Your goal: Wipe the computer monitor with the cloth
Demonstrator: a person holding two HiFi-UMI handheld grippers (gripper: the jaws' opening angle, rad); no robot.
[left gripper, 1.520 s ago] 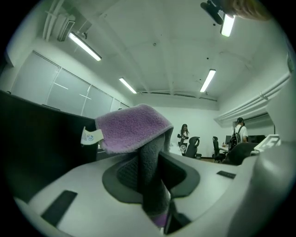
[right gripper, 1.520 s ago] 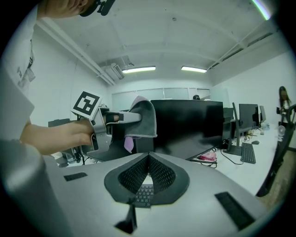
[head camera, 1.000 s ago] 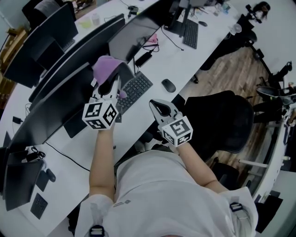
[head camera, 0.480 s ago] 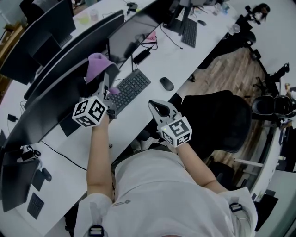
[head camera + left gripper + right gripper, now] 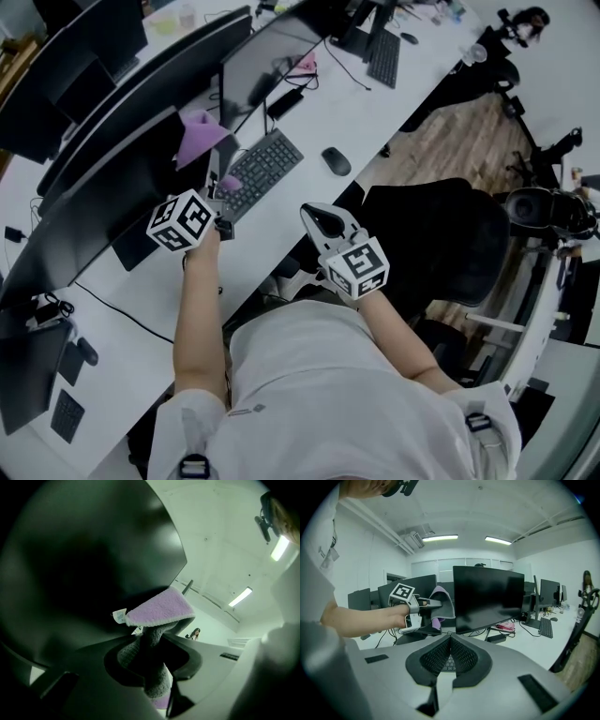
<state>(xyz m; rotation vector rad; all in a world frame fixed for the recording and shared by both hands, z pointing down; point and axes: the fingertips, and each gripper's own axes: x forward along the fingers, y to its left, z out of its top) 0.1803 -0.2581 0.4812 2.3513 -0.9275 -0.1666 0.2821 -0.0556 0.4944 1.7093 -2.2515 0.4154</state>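
My left gripper is shut on a purple cloth, whose free end lies against the dark screen of the computer monitor near its right edge. In the left gripper view the cloth folds over the jaws with the black screen filling the left. The right gripper hangs shut and empty over the desk's front edge, its jaws closed together. From the right gripper view I see the left gripper holding the cloth beside a second monitor.
A black keyboard and a mouse lie on the white desk. More monitors line the desk to the left and behind. A black office chair stands to my right. Cables run across the desk.
My left gripper has carried the cloth leftward and slightly down along the monitor screen. The right gripper has stayed in place.
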